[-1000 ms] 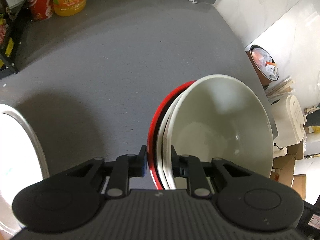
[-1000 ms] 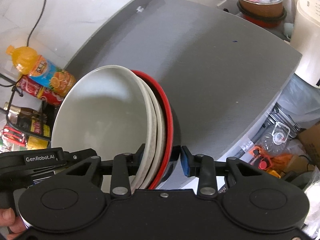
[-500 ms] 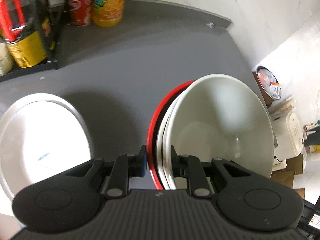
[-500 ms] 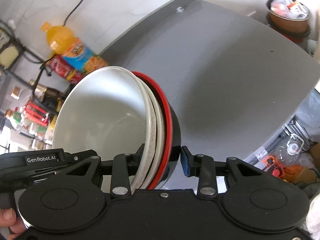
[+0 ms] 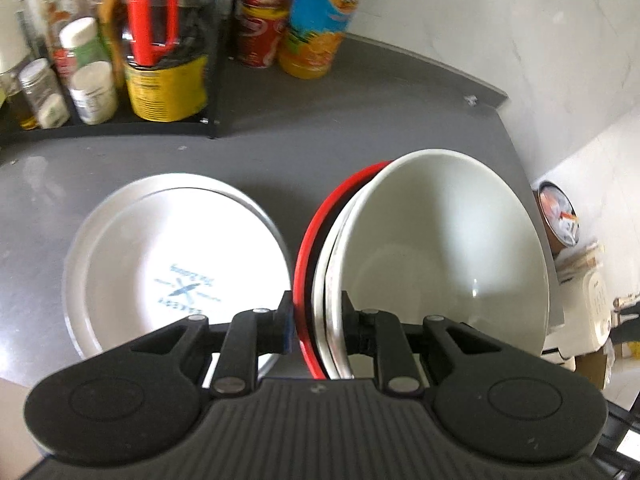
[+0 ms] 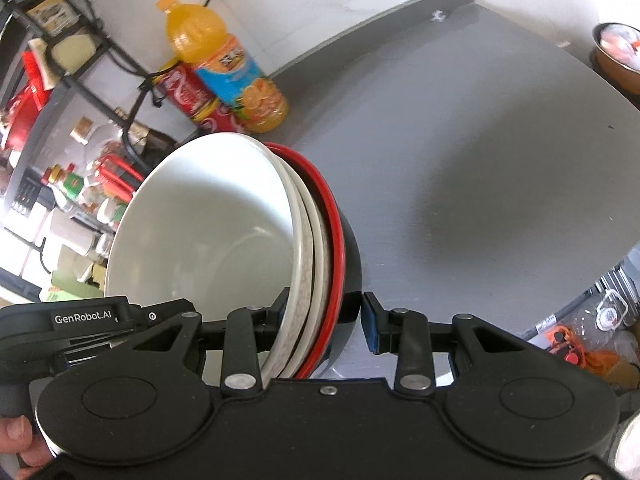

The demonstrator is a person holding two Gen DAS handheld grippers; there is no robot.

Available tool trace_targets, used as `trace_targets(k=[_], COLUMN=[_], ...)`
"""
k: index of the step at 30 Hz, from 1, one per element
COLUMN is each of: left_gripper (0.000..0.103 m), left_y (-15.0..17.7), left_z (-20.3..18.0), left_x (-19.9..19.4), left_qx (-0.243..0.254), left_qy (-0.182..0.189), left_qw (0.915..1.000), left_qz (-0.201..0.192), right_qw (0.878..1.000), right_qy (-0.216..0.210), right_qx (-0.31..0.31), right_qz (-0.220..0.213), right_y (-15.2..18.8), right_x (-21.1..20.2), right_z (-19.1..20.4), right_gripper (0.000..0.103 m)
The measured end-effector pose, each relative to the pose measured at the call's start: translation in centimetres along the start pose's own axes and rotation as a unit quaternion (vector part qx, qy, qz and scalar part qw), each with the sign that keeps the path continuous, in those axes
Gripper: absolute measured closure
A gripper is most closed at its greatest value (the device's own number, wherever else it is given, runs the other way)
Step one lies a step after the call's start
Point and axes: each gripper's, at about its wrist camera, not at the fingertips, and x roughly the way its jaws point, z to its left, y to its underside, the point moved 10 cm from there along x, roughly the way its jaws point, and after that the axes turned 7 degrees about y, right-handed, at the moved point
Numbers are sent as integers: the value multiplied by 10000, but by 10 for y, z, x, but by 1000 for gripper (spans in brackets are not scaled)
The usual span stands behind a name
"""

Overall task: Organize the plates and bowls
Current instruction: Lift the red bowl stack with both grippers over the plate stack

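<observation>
Nesting item: stack of bowls [image 5: 440, 256], carried edge-on above the grey counter [image 5: 360, 128]. Innermost a white bowl [image 6: 208, 232]; behind it a cream-rimmed bowl [image 6: 308, 240]; outermost a red-rimmed bowl [image 6: 336, 232] with a black outer wall.

Left gripper [image 5: 316, 320]: jaws clenched on the stacked rims. One pad presses the red rim from outside, the other sits inside the white bowl. The stack rises forward from the jaws, its hollow turned to the right of them.

Right gripper [image 6: 324, 316]: grasping the same stack at its opposite edge. One pad lies inside the white bowl; the blue pad stands just beside the black wall, and whether it touches cannot be told. The hollow opens to the left of these jaws.

Plate [image 5: 132, 264], white with a blue mark at centre, resting in a metal-rimmed dish [image 5: 76, 240] on the counter, left of the left jaws and below them.

Beyond the jaws, against the wall: orange drink bottle [image 6: 228, 68], red can [image 5: 260, 32], black wire rack [image 5: 212, 80] holding jars and a yellow tin [image 5: 164, 88].

Person's fingers [image 6: 20, 440] at the lower left corner, right wrist view.
</observation>
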Motion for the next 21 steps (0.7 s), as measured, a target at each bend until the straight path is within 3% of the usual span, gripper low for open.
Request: trace_targets(k=[10,21], left_gripper=[84,84], left_y=[-2,-5], left_z=[30,78], left_x=[-32,-52], left_qx=[-292,-758], left_qy=[-71,-338], left_qw=[9991,9953], left_qz=[-285,-501], right_qw=[9988,9931], right_qy=[-243,-459], right_qx=[-415,-985], right_qz=[27,443], right_y=[1,15], right_x=[0,24], right_z=[42,86], right_gripper=[69,69])
